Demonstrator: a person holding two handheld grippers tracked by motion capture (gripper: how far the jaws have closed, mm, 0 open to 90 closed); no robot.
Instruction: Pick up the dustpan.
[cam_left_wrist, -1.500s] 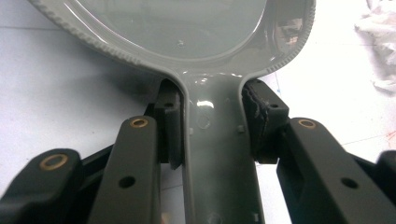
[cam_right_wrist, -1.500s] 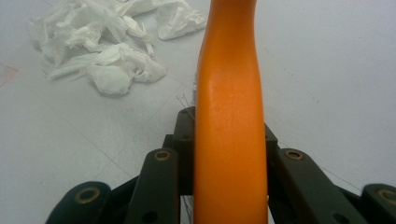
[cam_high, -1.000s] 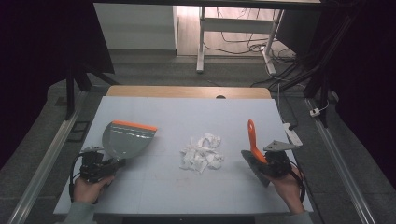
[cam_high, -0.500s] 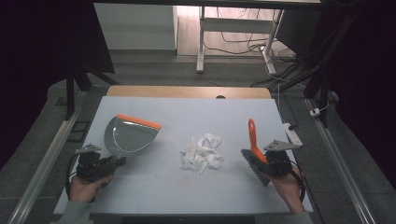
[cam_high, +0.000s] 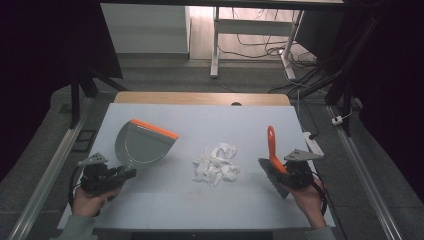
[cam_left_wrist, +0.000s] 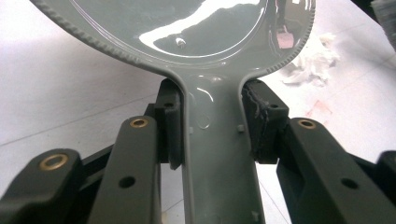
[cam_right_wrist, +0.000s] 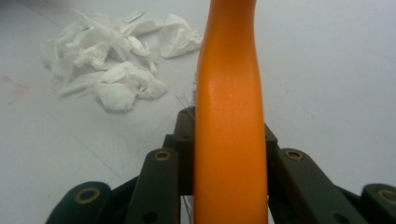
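A grey dustpan (cam_high: 142, 145) with an orange lip is tilted above the left side of the white table (cam_high: 165, 210). My left gripper (cam_high: 122, 173) is shut on its handle. In the left gripper view the pads clamp the grey handle (cam_left_wrist: 215, 154) from both sides, at the gripper (cam_left_wrist: 212, 126). A pile of crumpled white paper (cam_high: 216, 164) lies mid-table, also seen as paper (cam_left_wrist: 313, 63) and paper (cam_right_wrist: 116, 60). My right gripper (cam_high: 285, 172) is shut on an orange-handled brush (cam_high: 271, 145), handle pointing away, dark bristles near the hand. The brush handle (cam_right_wrist: 229, 107) runs between the jaws of that gripper (cam_right_wrist: 226, 140).
A white power strip (cam_high: 312, 142) lies at the table's right edge. A wooden strip (cam_high: 200, 98) borders the far edge. Metal rails run along both sides of the table, and a desk frame with cables stands on the floor beyond.
The dustpan has tipped up slightly, its orange lip moving a little farther away and to the right. The right gripper and brush have not moved.
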